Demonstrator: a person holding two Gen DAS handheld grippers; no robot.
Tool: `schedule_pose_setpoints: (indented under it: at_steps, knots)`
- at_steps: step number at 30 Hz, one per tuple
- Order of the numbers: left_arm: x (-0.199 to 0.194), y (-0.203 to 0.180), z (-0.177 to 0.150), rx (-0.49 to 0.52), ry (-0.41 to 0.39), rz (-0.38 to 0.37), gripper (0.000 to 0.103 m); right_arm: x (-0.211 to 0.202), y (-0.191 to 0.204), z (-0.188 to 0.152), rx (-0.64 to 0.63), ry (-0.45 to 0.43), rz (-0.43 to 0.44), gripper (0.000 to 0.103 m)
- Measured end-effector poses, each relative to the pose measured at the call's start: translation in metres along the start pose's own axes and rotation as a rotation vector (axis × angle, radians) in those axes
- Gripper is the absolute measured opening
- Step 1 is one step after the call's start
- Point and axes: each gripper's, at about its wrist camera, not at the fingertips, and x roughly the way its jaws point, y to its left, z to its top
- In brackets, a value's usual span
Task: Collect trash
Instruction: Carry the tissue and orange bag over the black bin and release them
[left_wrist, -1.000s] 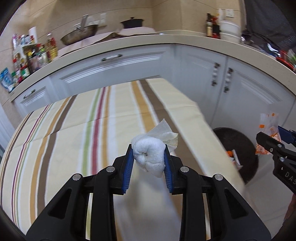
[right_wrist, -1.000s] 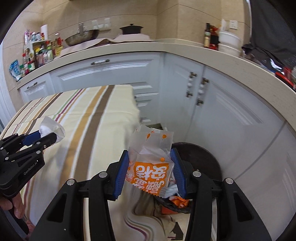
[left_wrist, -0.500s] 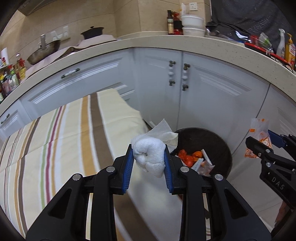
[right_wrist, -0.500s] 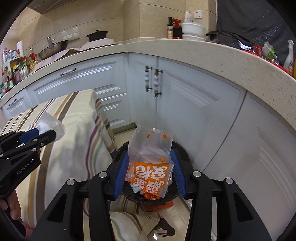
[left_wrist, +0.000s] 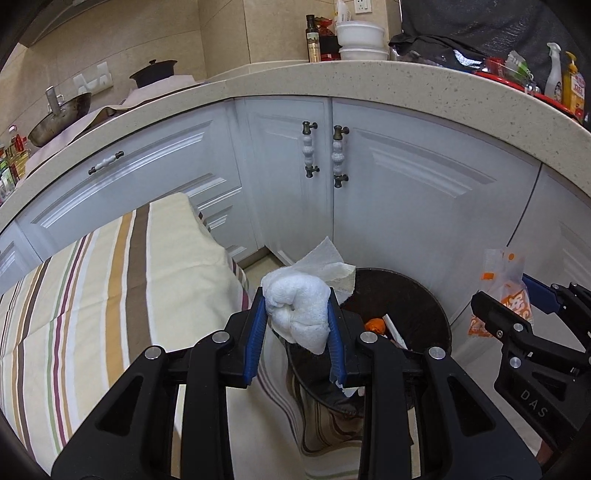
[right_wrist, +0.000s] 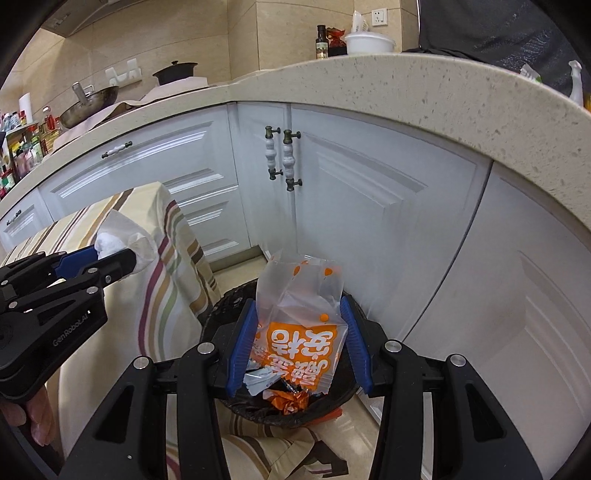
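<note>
My left gripper (left_wrist: 297, 325) is shut on a crumpled white paper towel (left_wrist: 299, 310), held over the near rim of a dark round trash bin (left_wrist: 424, 295) on the floor. My right gripper (right_wrist: 299, 339) is shut on an orange and clear plastic snack bag (right_wrist: 299, 317), directly above the same bin (right_wrist: 221, 306). The bin holds orange wrappers and scraps. In the left wrist view the right gripper (left_wrist: 517, 306) and its bag (left_wrist: 508, 288) sit at the right. In the right wrist view the left gripper (right_wrist: 107, 260) and towel (right_wrist: 110, 242) sit at the left.
A table with a striped cloth (left_wrist: 110, 280) stands left of the bin, its cloth hanging to the floor. White cabinet doors (left_wrist: 369, 192) under a speckled counter (left_wrist: 406, 85) wrap closely behind the bin. A wok, pot, bottles and bowls sit on the counter.
Both grippers swung from above the striped table to the right and now hang over the trash bin. Each has kept its grip on its piece of trash.
</note>
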Motion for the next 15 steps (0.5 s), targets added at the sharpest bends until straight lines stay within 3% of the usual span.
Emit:
schedule_pose_setpoints:
  at_steps: [15]
  knots:
    - [0.034, -0.014, 0.015, 0.022, 0.028, -0.004, 0.029, 0.036, -0.010, 0.009, 0.023, 0.024, 0.001, 0.046]
